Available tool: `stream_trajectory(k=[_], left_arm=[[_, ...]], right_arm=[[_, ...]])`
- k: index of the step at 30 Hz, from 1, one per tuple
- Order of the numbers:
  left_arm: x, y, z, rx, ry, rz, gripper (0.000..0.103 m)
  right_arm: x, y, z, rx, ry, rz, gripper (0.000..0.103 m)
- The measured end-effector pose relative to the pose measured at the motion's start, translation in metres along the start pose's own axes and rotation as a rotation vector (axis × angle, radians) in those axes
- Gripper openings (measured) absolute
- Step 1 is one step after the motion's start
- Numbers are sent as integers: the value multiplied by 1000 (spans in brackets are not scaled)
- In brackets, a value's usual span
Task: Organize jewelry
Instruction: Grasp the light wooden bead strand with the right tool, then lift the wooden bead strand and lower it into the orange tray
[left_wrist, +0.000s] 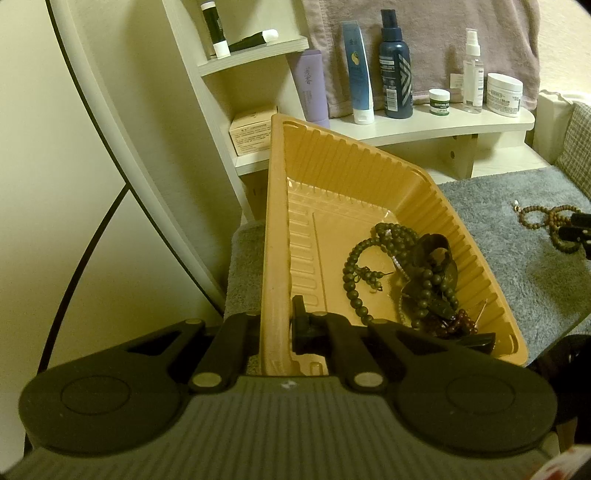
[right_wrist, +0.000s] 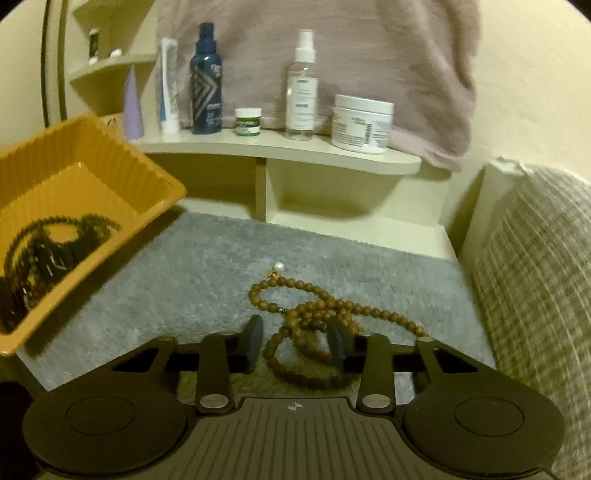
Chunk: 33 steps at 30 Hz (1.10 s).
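My left gripper (left_wrist: 275, 321) is shut on the side wall of an orange ribbed plastic tray (left_wrist: 273, 184), which tilts up off the grey mat. Dark green bead strings (left_wrist: 369, 266) and other dark jewelry lie heaped in its low corner. In the right wrist view the tray (right_wrist: 110, 147) hangs at the left with those dark beads (right_wrist: 55, 236) inside. A brown bead necklace (right_wrist: 314, 310) with a small pearl (right_wrist: 279, 266) lies tangled on the mat. My right gripper (right_wrist: 295, 332) straddles it, and the left pad stands just apart from the beads. The left wrist view also shows the necklace (left_wrist: 543, 218).
A grey fluffy mat (right_wrist: 184, 277) covers the surface. Behind it a cream shelf (right_wrist: 295, 151) carries bottles, tubes and jars, with a pink towel (right_wrist: 369, 55) hanging above. A checked cushion (right_wrist: 535, 277) borders the right. A mirror frame (left_wrist: 110, 129) stands at the left.
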<state>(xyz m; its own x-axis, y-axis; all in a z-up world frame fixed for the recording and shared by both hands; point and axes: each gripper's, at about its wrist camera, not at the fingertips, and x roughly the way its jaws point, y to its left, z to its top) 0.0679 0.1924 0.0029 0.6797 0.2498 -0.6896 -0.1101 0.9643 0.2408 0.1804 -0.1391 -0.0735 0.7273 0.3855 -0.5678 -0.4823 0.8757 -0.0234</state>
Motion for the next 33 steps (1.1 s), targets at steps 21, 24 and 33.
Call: stream_trajectory(k=[21, 24, 33], left_arm=[[-2, -1, 0, 5, -2, -4, 4], [-2, -1, 1, 8, -2, -4, 4], [-2, 0, 1, 8, -2, -4, 4]], right_arm=[[-18, -9, 32, -90, -59, -43, 6], [-36, -19, 47, -103, -108, -62, 6], [-78, -28, 95, -157, -226, -61, 6]])
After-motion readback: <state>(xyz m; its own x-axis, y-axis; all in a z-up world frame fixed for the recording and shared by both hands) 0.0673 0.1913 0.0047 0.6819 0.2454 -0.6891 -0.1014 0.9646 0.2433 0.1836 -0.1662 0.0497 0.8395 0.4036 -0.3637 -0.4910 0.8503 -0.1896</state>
